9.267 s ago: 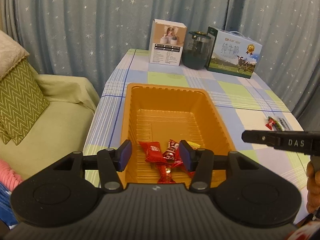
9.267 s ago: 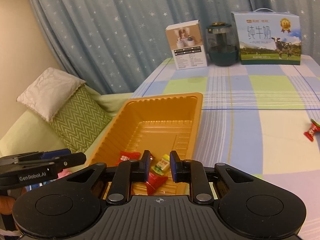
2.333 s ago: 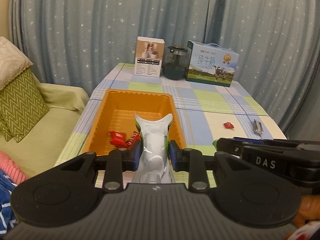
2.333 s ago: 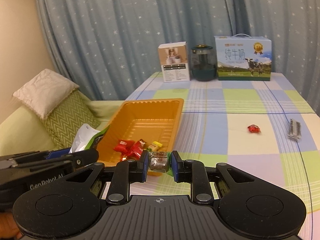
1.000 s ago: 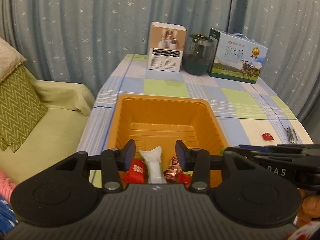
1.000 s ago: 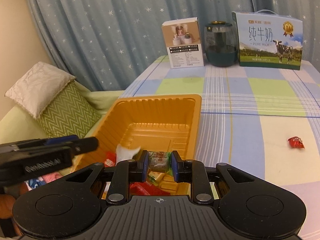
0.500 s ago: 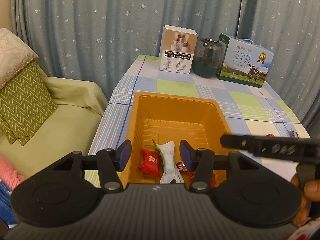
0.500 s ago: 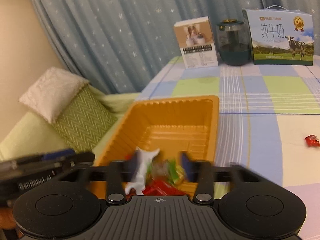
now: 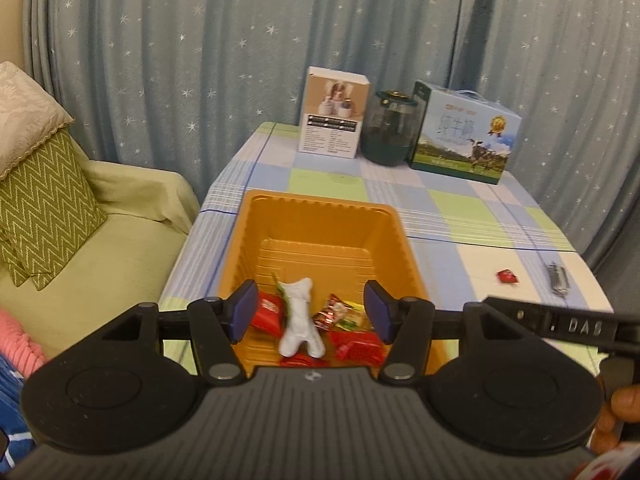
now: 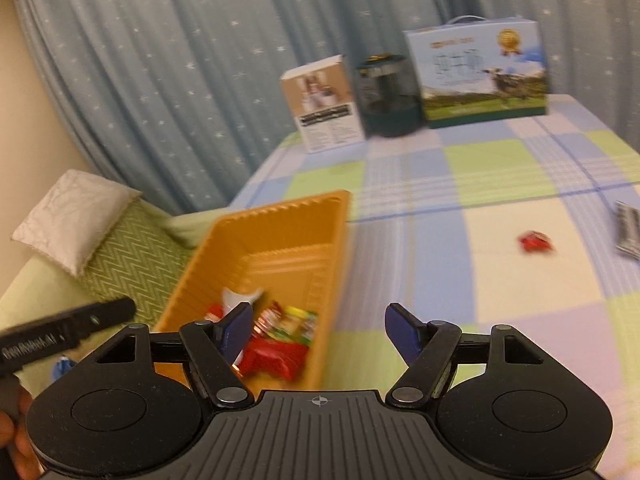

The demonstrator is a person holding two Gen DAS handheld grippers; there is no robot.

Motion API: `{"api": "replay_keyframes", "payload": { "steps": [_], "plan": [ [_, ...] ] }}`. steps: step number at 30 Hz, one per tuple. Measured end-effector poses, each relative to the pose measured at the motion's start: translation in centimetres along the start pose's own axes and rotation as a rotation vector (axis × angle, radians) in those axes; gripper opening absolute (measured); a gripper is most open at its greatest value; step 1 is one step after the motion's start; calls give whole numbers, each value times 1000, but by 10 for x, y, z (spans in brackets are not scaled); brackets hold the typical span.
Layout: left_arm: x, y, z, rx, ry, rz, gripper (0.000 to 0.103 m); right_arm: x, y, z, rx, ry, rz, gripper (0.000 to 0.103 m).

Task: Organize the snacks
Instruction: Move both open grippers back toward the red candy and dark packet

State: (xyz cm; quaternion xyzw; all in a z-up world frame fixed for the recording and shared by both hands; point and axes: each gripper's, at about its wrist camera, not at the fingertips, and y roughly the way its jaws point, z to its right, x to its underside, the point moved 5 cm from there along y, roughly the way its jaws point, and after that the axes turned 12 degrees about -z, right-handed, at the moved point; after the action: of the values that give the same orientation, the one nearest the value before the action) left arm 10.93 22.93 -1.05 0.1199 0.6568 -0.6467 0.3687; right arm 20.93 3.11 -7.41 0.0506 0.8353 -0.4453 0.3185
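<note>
Both loads have just been released into the orange tray (image 9: 248, 248): the white packet (image 9: 300, 322), earlier clamped in the left gripper (image 9: 311, 312), now lies among the red sweets at the tray's near end. That gripper's jaws are opening, empty. The right gripper (image 10: 319, 330) is spread wide, empty. One red sweet (image 10: 536, 241) and a grey packet (image 10: 628, 230) are left on the surface, well right of the tray.

The right wrist view is motion-blurred: print on the milk carton (image 10: 476, 72) at one o'clock is unreadable. The silver packet (image 10: 628, 230) at three o'clock is cut by the frame edge. The left gripper's body hides the orange tray (image 9: 320, 216)'s near rim.
</note>
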Motion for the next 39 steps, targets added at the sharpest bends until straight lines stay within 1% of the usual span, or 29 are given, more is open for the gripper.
{"api": "replay_keyframes", "payload": {
  "steps": [3,9,13,15,22,26,32,39],
  "plan": [
    [9,-8,18,5,11,9,61,13,-19,9,21,24,16,73],
    [31,-22,52,33,21,13,64,36,-61,22,84,32,76,73],
    [42,-30,71,56,13,21,70,46,-85,39,126,60,101,73],
    [46,-33,80,60,16,26,70,49,-94,48,148,71,110,73],
    [54,-28,117,101,57,-9,70,58,-114,81,199,127,108,73],
    [56,-24,136,121,81,-17,71,60,-123,94,207,150,117,73],
    [57,-14,159,141,115,-29,75,60,-134,116,201,203,135,73],
    [56,4,185,163,140,-48,76,57,-138,144,230,235,140,73]
  ]
}}
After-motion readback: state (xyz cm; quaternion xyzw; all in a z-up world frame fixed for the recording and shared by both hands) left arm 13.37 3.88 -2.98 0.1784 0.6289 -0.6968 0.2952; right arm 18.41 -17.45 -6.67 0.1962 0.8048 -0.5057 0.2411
